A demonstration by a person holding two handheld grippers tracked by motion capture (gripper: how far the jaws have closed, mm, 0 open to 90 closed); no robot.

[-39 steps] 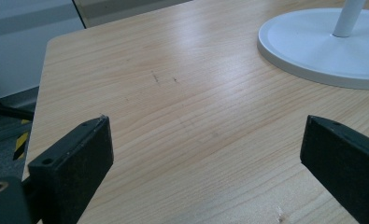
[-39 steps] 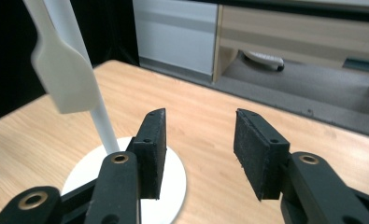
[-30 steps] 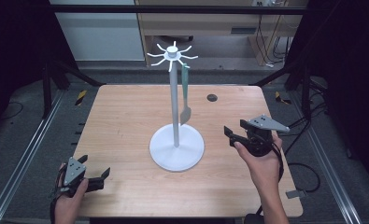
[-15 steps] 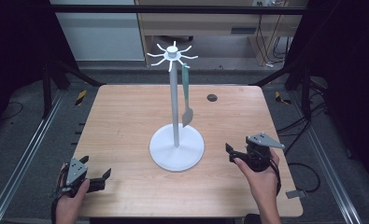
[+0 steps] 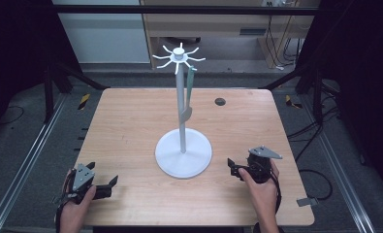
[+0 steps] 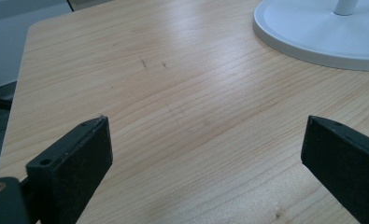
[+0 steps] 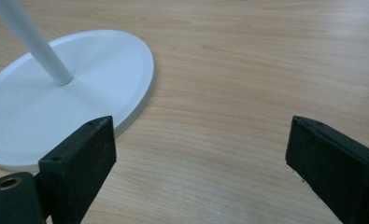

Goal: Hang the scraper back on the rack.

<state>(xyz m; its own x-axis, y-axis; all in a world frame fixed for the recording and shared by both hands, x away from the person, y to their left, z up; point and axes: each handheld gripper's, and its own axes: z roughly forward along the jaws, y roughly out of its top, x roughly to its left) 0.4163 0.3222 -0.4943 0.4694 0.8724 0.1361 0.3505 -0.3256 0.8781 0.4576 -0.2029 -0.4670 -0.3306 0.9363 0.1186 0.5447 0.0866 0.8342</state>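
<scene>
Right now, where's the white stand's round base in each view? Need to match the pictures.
High view: the round base sits at table centre, pole rising from it, between the two hands.
Left gripper view: top right corner, only its rim and the pole's foot.
Right gripper view: left side, partly behind the left jaw.
Shared landmark: the white pole meeting the base.

right gripper (image 7: 201,154): jaws spread wide, nothing between them, above bare wooden table (image 7: 266,70). white round stand base (image 7: 56,107) with sloping pole (image 7: 30,39) beside left jaw.
</scene>
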